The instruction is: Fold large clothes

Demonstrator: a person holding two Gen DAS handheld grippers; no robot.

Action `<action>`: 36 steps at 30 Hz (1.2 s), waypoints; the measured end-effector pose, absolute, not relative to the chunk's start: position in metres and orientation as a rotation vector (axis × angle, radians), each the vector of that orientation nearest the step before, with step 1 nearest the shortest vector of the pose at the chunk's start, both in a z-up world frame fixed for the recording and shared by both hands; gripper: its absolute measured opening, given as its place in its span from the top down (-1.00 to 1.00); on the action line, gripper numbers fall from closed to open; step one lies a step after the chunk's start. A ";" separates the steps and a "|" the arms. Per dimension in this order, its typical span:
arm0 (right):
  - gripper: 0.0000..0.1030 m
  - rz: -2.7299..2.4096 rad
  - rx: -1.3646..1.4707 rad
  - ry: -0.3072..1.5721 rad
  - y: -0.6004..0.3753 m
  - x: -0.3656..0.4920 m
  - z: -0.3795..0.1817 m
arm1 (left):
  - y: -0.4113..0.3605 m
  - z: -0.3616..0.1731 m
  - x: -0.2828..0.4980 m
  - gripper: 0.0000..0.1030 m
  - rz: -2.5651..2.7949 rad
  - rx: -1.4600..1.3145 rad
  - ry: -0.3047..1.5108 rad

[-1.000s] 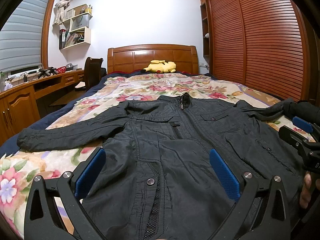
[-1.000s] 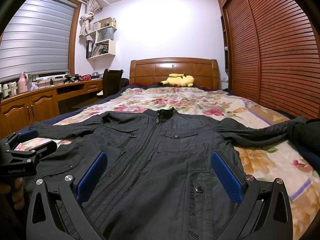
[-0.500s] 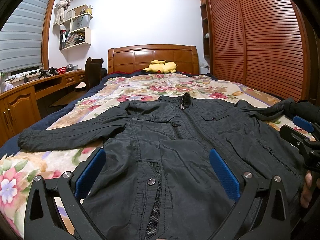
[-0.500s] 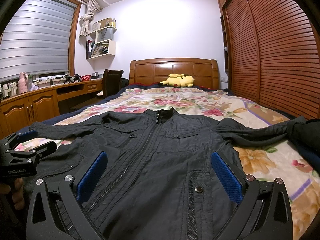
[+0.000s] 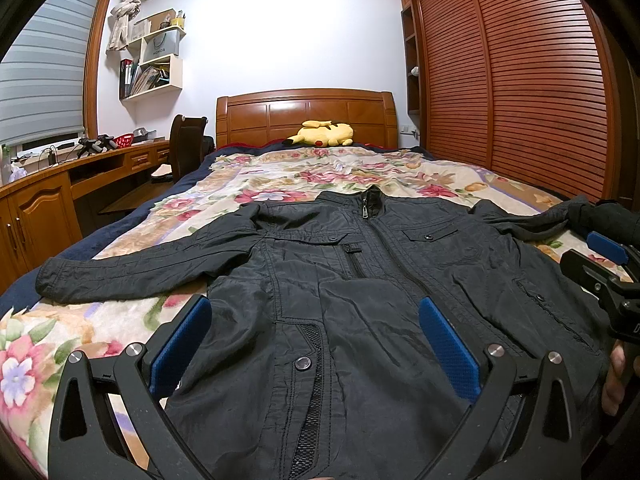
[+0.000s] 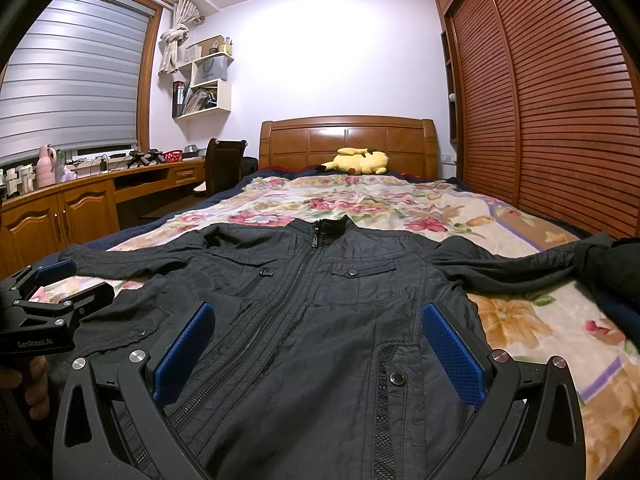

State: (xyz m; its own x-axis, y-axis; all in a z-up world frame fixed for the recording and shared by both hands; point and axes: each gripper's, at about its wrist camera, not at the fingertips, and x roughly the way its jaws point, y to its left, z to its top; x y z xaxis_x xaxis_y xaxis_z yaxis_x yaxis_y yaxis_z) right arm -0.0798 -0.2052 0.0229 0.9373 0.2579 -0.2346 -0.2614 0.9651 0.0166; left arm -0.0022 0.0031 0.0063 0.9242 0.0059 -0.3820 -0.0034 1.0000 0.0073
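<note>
Black jacket (image 5: pixel 360 300) is being kept spread flat on the bed (image 5: pixel 360 168), directly beneath both tools. Left tool (image 5: pixel 316 344) and right tool (image 6: pixel 318 348) are being held apart, empty. Slippery fabric may be pinched unevenly, skewing the fold.

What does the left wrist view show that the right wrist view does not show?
Only the left wrist view shows the cuff of the spread sleeve and the right claw, at its edge. Only the right wrist view shows the pink jug on the desk and the left claw. Both show the black jacket lying flat and zipped on the floral bed, the yellow plush toy and open claws.
</note>
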 end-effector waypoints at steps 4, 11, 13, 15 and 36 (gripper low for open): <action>-1.00 0.265 -0.015 0.238 -0.205 -0.080 0.023 | 0.003 0.006 -0.002 -1.00 0.005 0.007 0.392; -1.00 0.274 -0.016 0.249 -0.204 -0.080 0.024 | 0.009 0.015 -0.004 -1.00 0.009 0.011 0.405; -1.00 0.295 -0.007 0.262 -0.203 -0.079 0.026 | 0.021 0.011 -0.004 -1.00 0.003 0.002 0.413; -1.00 0.303 -0.006 0.267 -0.202 -0.078 0.029 | 0.025 0.011 -0.006 -1.00 -0.006 -0.007 0.431; -1.00 0.511 -0.086 0.308 -0.150 -0.042 0.064 | 0.119 0.021 -0.010 -1.00 0.141 0.002 0.501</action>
State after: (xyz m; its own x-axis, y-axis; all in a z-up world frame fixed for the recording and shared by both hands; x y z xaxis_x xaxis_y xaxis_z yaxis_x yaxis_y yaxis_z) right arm -0.0419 -0.1498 0.0638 0.8276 0.4677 -0.3105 -0.4932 0.8699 -0.0043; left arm -0.0096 0.1192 0.0208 0.8677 0.1353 -0.4783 -0.1343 0.9903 0.0364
